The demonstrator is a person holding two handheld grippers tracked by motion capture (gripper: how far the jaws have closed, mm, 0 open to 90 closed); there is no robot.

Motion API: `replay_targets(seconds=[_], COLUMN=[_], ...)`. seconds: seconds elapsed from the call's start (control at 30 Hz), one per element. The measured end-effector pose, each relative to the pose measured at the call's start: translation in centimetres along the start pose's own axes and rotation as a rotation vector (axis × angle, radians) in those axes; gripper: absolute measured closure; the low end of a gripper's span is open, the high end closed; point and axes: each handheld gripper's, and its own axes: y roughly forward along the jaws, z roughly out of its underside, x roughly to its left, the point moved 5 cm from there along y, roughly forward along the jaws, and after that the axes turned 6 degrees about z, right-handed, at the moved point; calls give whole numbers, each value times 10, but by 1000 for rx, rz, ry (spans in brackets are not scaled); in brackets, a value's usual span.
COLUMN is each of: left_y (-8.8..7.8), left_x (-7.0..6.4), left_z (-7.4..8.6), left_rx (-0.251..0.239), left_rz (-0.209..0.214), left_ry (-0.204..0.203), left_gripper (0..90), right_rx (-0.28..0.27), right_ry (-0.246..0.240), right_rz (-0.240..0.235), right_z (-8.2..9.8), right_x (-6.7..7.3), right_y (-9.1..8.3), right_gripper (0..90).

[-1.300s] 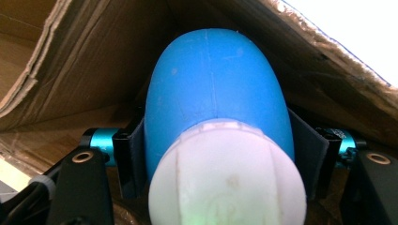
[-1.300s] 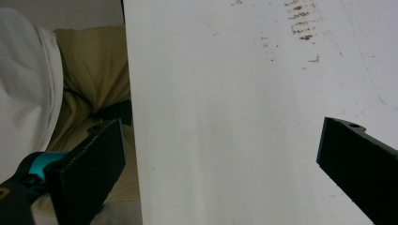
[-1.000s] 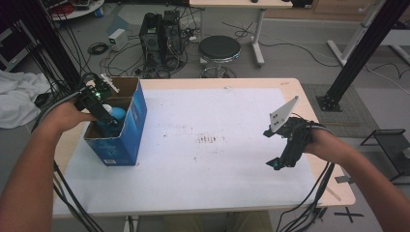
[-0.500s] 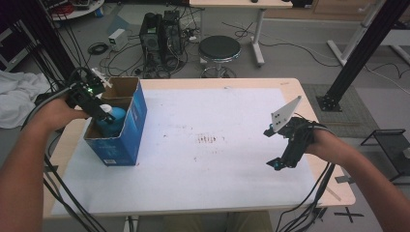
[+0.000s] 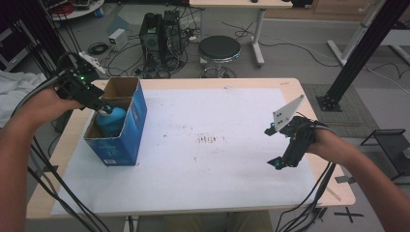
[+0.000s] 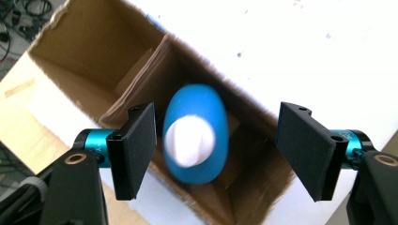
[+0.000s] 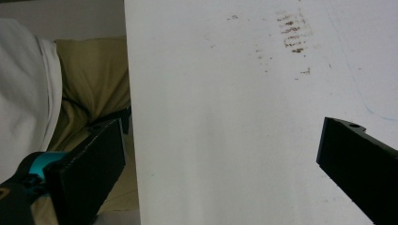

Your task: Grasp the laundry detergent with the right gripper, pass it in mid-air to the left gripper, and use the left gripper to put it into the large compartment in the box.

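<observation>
Left tool (image 6: pixel 216 150) over bottle (image 6: pixel 195 133) in box (image 5: pixel 138 113)

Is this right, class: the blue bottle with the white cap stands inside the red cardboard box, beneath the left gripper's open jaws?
Not quite: the cardboard box is blue outside, as the high view shows. The blue bottle does stand inside it, beneath the left gripper, whose jaws are open.

a lab or workshop: bare table (image 5: pixel 251 84), pc towers (image 5: pixel 162 31) amid floor cables (image 5: pixel 101 48), stool (image 5: pixel 219 49), black frame strut (image 5: pixel 360 48), second desk (image 5: pixel 227 4).
</observation>
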Motion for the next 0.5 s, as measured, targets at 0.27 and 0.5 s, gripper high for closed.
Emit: replay_targets(seconds=[0.27, 0.5], left_y=[1, 10], left_x=[-34, -66], left_z=[-33, -69], left_rx=[-9, 8], left_rz=[37, 91], left_ry=[108, 226], left_gripper=[294, 294], right_rx=[-4, -5], right_ry=[0, 3], right_rz=[5, 4], right_z=[-3, -1], right_x=[1, 2], right_y=[1, -1], right_gripper=[8, 8])
